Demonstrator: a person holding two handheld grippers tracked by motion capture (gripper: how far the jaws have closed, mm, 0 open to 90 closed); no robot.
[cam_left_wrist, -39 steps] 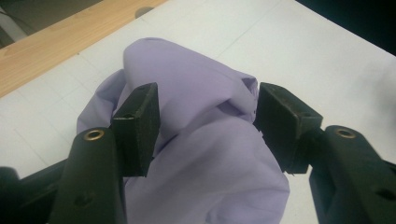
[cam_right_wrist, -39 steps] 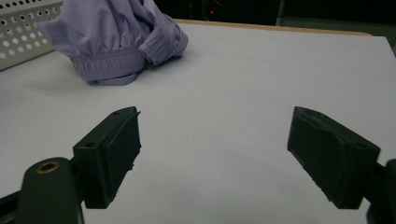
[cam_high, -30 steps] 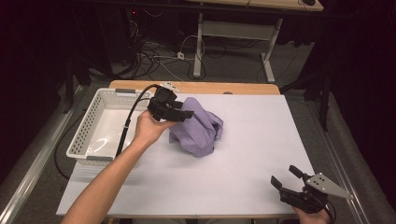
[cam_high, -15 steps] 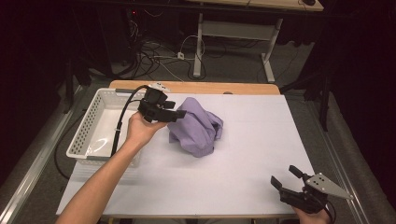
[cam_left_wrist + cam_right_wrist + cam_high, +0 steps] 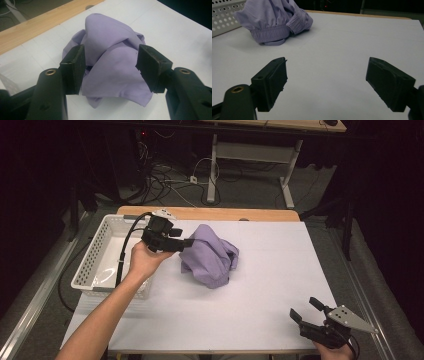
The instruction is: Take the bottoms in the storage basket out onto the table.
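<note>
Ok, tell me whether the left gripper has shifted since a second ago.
Yes. The left gripper has drawn back slightly from the purple cloth toward the white basket, with its jaws open and holding nothing.

A white perforated plastic basket (image 5: 95, 265) sits at the left edge of the white-covered table (image 5: 270, 270) (its wooden rim (image 5: 210, 213) showing behind), with tangled cables (image 5: 165, 175) on the floor beyond.

A crumpled cloth (image 5: 210, 256) lay near the middle of the table (image 5: 270, 270), with a basket (image 5: 95, 265) at the table's left edge. The left gripper (image 5: 189, 241) hung between basket and cloth; the right gripper (image 5: 304, 309) sat at the near right corner, well apart.
</note>
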